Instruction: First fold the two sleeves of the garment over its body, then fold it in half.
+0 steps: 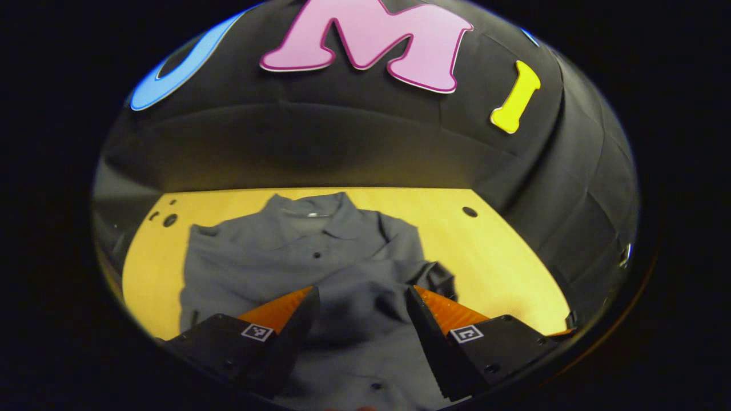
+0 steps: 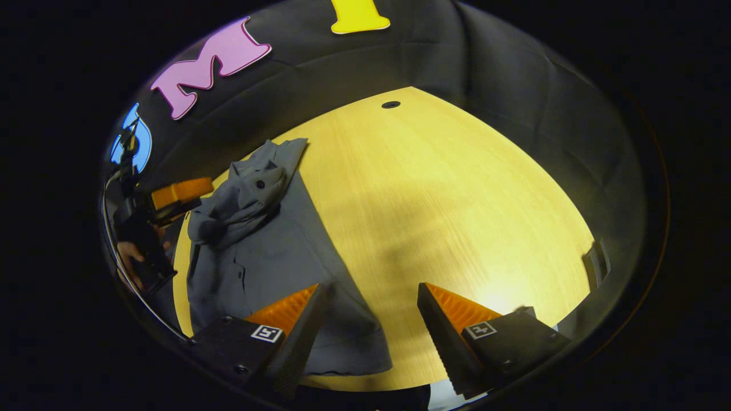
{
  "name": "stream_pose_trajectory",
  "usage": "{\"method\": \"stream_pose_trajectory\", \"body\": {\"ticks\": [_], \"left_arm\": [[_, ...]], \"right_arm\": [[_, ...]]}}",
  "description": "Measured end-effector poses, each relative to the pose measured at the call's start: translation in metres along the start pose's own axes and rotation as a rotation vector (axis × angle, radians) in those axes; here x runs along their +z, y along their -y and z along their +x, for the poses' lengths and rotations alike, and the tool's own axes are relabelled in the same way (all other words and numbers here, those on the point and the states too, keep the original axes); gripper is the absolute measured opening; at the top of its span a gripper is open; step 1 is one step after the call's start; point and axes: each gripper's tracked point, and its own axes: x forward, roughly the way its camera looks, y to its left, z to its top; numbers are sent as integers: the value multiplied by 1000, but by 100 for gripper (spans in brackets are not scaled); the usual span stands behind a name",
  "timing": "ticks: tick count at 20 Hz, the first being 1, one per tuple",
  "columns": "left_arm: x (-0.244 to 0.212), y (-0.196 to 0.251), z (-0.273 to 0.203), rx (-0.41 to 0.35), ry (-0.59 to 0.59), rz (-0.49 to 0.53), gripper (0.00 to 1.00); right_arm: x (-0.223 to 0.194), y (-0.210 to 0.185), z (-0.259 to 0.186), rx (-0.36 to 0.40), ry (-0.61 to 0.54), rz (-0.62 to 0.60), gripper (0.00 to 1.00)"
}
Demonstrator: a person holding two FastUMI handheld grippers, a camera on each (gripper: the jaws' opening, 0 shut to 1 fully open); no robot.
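Observation:
A grey button-up shirt (image 1: pixel 297 257) lies flat on the yellow wooden table (image 1: pixel 502 257), collar toward the far wall. One sleeve (image 1: pixel 400 274) is folded over its body. My left gripper (image 1: pixel 361 294) hovers open above the shirt's middle, nothing between its fingers. In the right gripper view the same shirt (image 2: pixel 274 251) lies at the left, its hem near the table's front edge. My right gripper (image 2: pixel 372 291) stands open over the shirt's hem corner and the bare table (image 2: pixel 457 200). The left gripper (image 2: pixel 171 197) and the hand holding it appear at the far left.
Round holes mark the tabletop at the far corners (image 1: pixel 469 212) (image 2: pixel 390 104). Black cloth walls close in behind and to the sides. Bare table spreads to the right of the shirt. A dark bracket (image 2: pixel 597 262) sits at the table's right edge.

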Motion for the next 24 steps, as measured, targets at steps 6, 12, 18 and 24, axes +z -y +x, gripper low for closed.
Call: {"method": "stream_pose_trajectory", "body": {"ticks": [6, 12, 18, 24], "left_arm": [[-92, -97, -89, 160, -98, -66, 96], [-197, -179, -156, 297, -229, -127, 96], [-253, -208, -183, 330, -293, -174, 96], [-271, -207, -181, 328, -301, -134, 97]], "right_arm": [[-32, -17, 14, 42, -132, -35, 99], [-59, -14, 15, -2, -192, -45, 99], [-75, -27, 17, -26, -226, -77, 99], [-82, -33, 20, -66, -230, -150, 99]]}}
